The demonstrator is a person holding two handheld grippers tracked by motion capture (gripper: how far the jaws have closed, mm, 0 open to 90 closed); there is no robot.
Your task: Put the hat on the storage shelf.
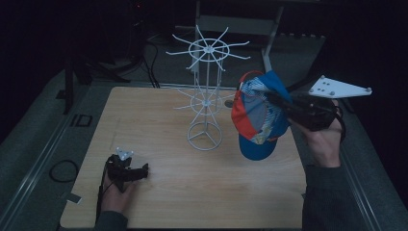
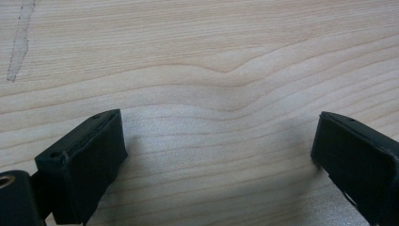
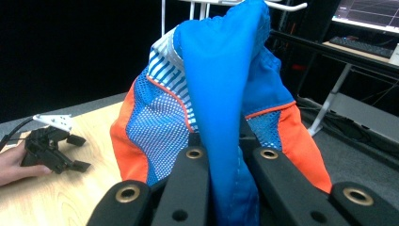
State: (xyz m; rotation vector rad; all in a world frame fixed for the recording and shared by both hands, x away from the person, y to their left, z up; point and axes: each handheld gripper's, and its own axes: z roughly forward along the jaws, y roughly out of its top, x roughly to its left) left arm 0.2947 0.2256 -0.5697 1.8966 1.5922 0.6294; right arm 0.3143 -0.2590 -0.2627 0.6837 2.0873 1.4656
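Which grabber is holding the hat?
The right gripper, raised beside the white wire rack, pinches the blue-and-orange cap. The left gripper rests open on the table, holding nothing.

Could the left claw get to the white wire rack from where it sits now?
Probably yes: the left claw rests open on the table, and only bare wood lies between it and the rack.

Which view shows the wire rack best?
High view: the white wire rack stands whole on the table, both spoke tiers and ring base. Right gripper view catches just its top prongs behind the cap.
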